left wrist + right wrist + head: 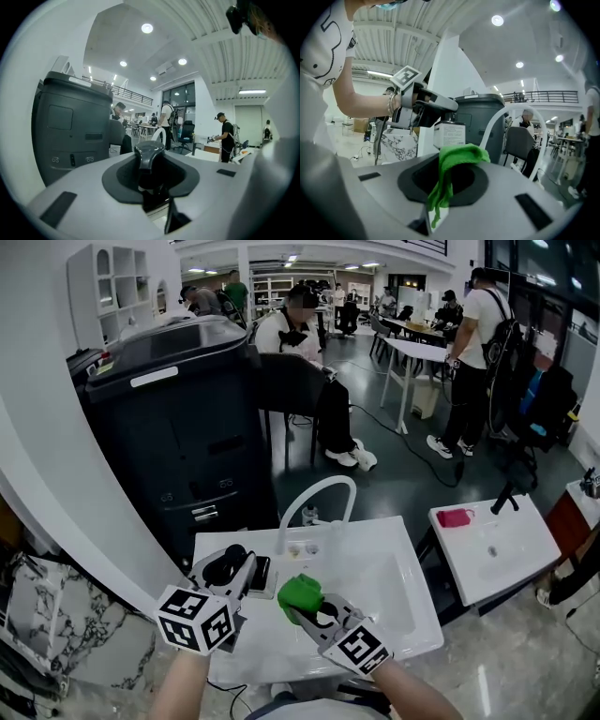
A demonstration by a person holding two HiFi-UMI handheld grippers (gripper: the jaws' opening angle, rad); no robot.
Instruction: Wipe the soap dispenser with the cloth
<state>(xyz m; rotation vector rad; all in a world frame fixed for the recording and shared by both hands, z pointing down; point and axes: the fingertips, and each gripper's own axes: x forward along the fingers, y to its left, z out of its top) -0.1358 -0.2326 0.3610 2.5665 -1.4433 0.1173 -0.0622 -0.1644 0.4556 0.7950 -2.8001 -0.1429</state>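
In the head view, your left tool [249, 574] is closed on the dispenser [263, 577] and holds it over the near left part of the white sink [394, 615], in front of the arched faucet [314, 498]. Your right tool [306, 609] is clamped on the green cloth [300, 593], which sits bunched just beside the dispenser, on its right. In the left gripper view, the dispenser's dark pump head [149, 155] stands between the jaws of the left tool [157, 197], gripped just below its spout. In the right gripper view, the jaws of the right tool [436, 208] pinch the cloth [457, 161]: one end hangs down between them and the rest is folded over on top. Just behind it is the dispenser's white labelled body [450, 135], hanging upright from the left tool [425, 105]. Whether the cloth touches the dispenser you cannot tell.
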